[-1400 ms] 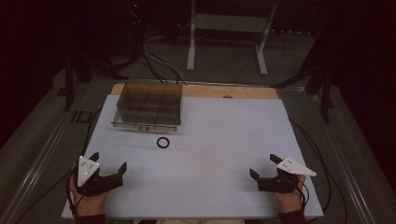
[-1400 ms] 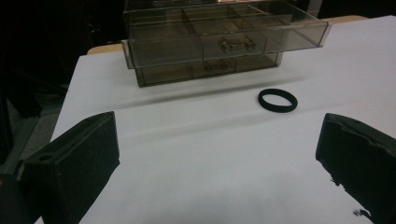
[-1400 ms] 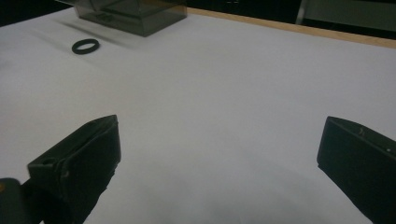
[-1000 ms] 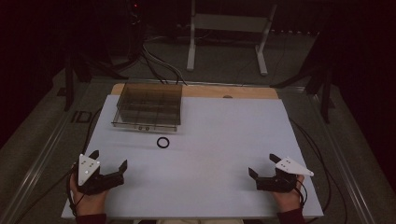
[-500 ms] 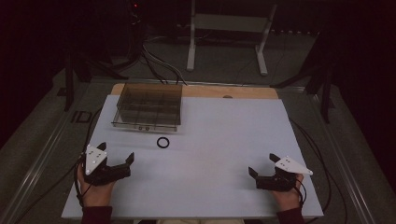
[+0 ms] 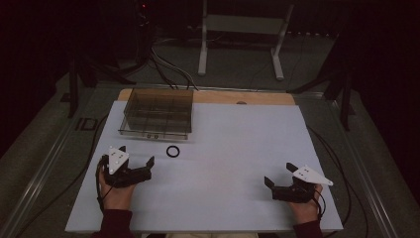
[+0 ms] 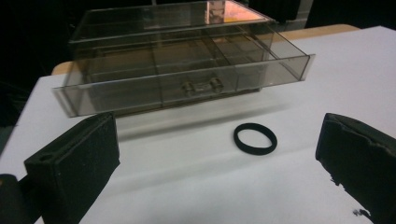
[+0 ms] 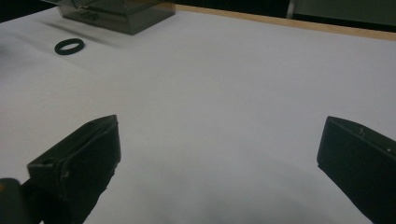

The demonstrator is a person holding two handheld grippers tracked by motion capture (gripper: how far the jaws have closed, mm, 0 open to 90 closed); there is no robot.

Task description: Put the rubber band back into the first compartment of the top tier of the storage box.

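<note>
A small black ring (image 6: 173, 151) lies flat on the white table top, just in front of a smoky clear plastic drawer box (image 6: 156, 114) with several compartments. My left gripper (image 6: 136, 155) is held open a short way to the near left of the ring, jaws wide apart and nothing between them. In the left gripper view the ring (image 7: 255, 138) lies ahead between the jaws, toward the right one, with the box (image 7: 187, 60) behind it. My right gripper (image 6: 278, 174) rests open near the front right of the table, holding nothing. Its view shows the ring (image 8: 69, 46) far off at the upper left.
The white table top (image 6: 237, 144) has a wooden strip (image 6: 257, 97) along its far edge. Cables trail off both sides of the table. A metal stand (image 6: 240, 29) is on the floor beyond the table.
My left gripper has moved forward and to the right, closer to the ring. The right gripper has stayed in place, and the ring and box have not moved.
</note>
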